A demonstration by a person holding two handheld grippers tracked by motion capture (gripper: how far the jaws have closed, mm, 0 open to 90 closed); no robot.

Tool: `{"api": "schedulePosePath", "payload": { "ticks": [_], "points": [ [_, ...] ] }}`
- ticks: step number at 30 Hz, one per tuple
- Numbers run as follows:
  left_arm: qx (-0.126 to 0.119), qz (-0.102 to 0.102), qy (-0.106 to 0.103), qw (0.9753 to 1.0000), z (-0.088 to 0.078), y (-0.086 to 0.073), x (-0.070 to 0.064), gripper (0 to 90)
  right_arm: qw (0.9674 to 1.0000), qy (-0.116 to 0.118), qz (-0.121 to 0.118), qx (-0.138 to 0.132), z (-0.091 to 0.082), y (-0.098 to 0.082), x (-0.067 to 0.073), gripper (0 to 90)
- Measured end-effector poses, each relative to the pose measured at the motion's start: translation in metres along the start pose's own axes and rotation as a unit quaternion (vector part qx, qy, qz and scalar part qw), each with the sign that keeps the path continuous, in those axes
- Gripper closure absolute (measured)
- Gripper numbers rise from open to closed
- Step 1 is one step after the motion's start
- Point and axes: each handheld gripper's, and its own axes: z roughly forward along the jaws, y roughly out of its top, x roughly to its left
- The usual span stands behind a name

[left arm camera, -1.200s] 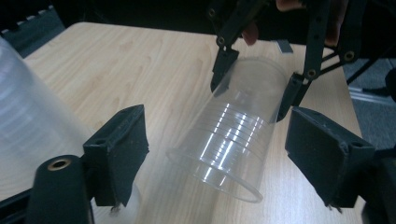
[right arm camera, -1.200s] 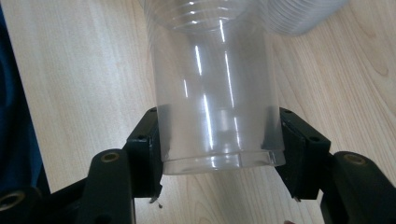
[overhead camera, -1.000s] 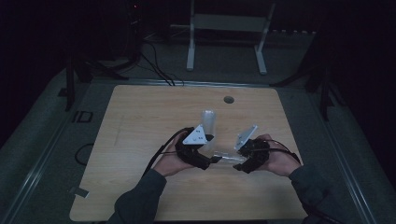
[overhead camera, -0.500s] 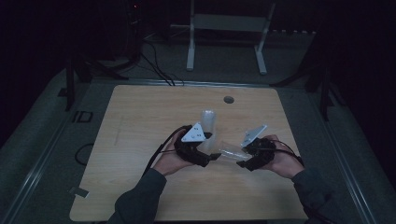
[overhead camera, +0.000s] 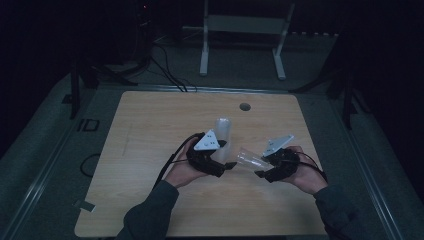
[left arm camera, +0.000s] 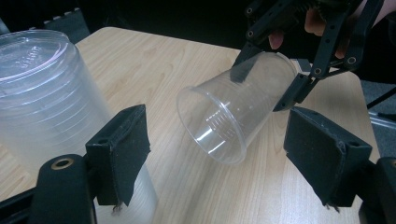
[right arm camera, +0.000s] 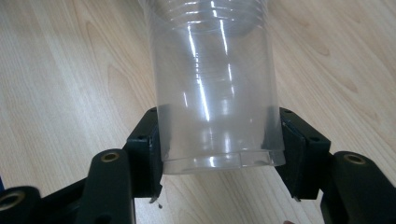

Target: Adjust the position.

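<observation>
A single clear plastic cup lies on its side in the air, with my right gripper shut on it near its base. In the left gripper view the same cup points its open mouth toward my left gripper, whose jaws stand open with nothing pressed between them. A stack of clear cups stands upright just behind the left jaw. From above, the stack rises beside the left gripper, and the held cup hangs between it and the right gripper.
The wooden table has a small round hole near its far edge. A white metal frame stands on the floor beyond the table. Cables run across the floor at the back left.
My right gripper has drawn a little to the right with the cup, widening the gap to the left gripper. The left hand and the stack have stayed put.
</observation>
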Motion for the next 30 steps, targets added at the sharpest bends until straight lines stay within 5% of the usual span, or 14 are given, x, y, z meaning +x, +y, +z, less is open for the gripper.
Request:
{"api": "schedulePosePath", "payload": {
  "ticks": [17, 30],
  "points": [
    [-0.006, -0.018, 0.01, 0.9998, 0.001, 0.0, 0.001, 21.9, 0.9981, -0.025, 0.036, -0.043, -0.003, -0.009, 0.0, 41.3],
    [-0.012, -0.03, 0.021, 0.9993, 0.002, -0.001, 0.002, 23.0, 0.992, -0.051, 0.071, -0.091, -0.008, -0.017, -0.004, 41.3]
  ]
}}
